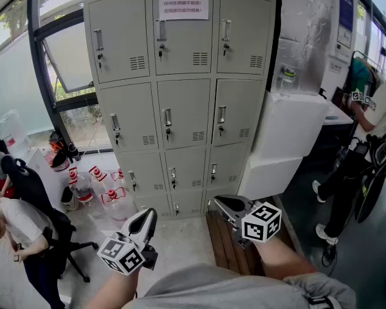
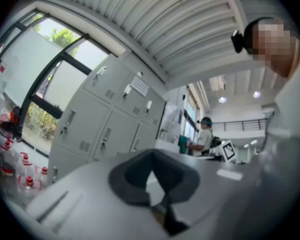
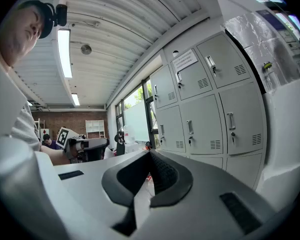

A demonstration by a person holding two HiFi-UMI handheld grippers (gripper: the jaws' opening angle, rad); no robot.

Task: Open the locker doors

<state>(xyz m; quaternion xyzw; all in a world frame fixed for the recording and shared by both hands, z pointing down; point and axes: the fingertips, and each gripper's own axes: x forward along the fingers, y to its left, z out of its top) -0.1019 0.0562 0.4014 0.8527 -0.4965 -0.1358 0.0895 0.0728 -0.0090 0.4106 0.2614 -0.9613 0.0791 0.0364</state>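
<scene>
The grey locker cabinet [image 1: 184, 111] stands upright, and every visible door is closed. A paper notice [image 1: 180, 5] is fixed to its top middle door. The left gripper [image 1: 145, 216] and the right gripper [image 1: 219, 202] are held low in front of the cabinet, well apart from it. Both have jaws clenched together, tips meeting, with nothing between them.
</scene>
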